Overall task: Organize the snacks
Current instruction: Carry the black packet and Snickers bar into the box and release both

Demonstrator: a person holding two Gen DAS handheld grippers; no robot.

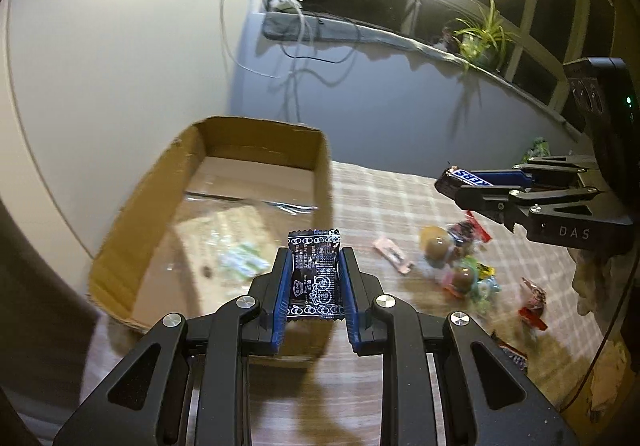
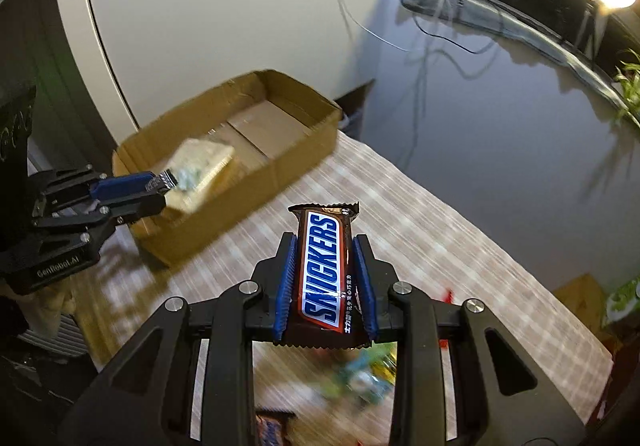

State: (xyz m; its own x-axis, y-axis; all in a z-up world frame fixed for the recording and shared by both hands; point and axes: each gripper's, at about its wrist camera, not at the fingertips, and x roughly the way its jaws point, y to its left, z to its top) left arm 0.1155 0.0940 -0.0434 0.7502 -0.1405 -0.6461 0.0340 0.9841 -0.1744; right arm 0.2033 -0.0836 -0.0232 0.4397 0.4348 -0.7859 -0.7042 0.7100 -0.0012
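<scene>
Over checkered tablecloth (image 1: 392, 197), left claw (image 1: 314, 278) clamps dark candy (image 1: 316, 278), right claw (image 2: 325, 278) Snickers (image 2: 325, 274).

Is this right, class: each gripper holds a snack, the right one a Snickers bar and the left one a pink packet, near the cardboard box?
Not quite. The left gripper holds a black packet, not pink, as the left wrist view shows. The right gripper does hold the Snickers bar, near the cardboard box.

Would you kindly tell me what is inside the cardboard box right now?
The cardboard box holds one pale packet with green print, blurred, on its taped floor. The near corner is hidden behind the left tongs and their black sachet.
</scene>
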